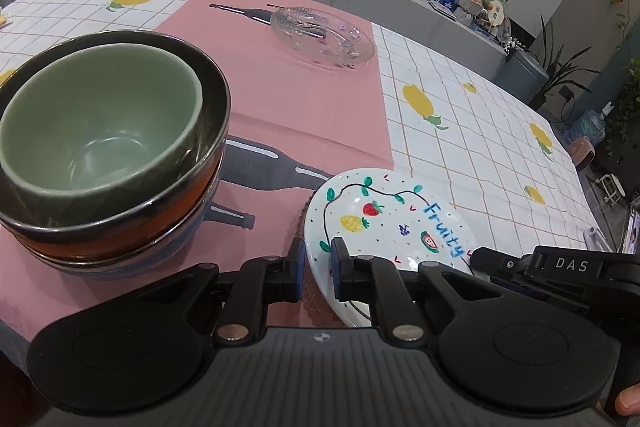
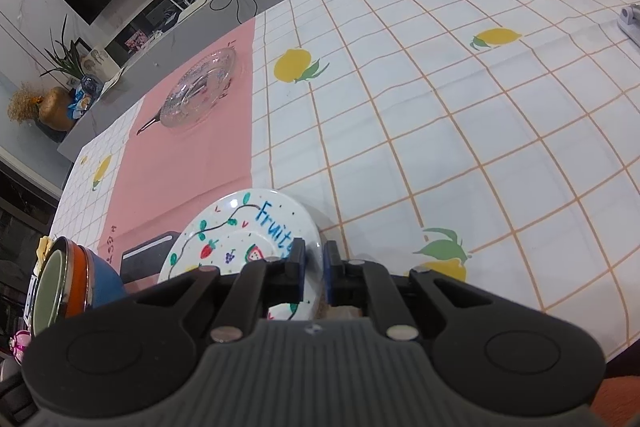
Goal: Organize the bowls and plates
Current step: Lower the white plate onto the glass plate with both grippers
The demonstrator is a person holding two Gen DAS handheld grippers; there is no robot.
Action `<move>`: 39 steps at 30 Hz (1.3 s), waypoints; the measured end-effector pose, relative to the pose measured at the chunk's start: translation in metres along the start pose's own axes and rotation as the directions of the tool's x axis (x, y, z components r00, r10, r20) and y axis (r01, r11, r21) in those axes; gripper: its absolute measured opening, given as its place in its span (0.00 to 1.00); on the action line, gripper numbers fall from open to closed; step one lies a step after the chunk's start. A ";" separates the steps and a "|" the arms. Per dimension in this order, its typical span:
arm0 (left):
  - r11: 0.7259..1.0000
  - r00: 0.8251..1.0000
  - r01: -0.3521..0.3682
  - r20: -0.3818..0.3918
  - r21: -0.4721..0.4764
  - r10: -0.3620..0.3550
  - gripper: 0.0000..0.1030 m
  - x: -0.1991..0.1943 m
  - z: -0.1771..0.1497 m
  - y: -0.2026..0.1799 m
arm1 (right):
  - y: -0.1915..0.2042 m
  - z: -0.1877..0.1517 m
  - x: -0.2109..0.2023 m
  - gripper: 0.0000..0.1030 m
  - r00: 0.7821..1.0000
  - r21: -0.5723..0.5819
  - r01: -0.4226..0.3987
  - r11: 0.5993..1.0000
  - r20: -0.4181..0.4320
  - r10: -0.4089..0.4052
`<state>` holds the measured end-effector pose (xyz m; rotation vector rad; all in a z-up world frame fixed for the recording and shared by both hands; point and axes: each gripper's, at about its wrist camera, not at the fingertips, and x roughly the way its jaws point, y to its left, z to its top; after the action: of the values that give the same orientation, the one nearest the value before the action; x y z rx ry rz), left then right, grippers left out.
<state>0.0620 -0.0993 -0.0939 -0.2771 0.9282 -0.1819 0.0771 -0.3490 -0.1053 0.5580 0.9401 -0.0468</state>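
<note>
White fruit plate (image 1: 384,223) clamped between both tools.

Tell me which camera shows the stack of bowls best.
The left wrist view: the stack of bowls fills its left side, green bowl nested on top, orange and blue ones below. The right wrist view catches only a sliver of the stack at its left edge.
</note>
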 end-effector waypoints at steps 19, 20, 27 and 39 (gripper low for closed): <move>0.996 0.997 -0.066 0.039 0.059 0.064 0.30 -0.004 -0.003 -0.005 | -0.006 0.002 -0.005 0.19 1.000 0.056 -0.023 0.998 0.017 0.022; 0.997 0.998 -0.063 0.034 0.052 0.062 0.30 -0.003 -0.003 -0.003 | -0.007 0.002 -0.005 0.19 1.000 0.061 -0.016 0.998 0.018 0.015; 1.000 1.000 -0.013 -0.014 0.013 0.013 0.20 0.004 -0.005 0.003 | -0.002 0.000 -0.001 0.05 1.000 0.034 0.007 0.999 0.014 -0.007; 0.997 0.999 -0.054 0.000 0.054 0.054 0.18 0.002 -0.006 -0.005 | 0.003 0.000 -0.001 0.05 1.000 0.001 0.005 1.000 0.018 -0.005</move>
<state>0.0585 -0.1053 -0.0976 -0.2014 0.9298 -0.1574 0.0771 -0.3463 -0.1033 0.5555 0.9242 -0.0568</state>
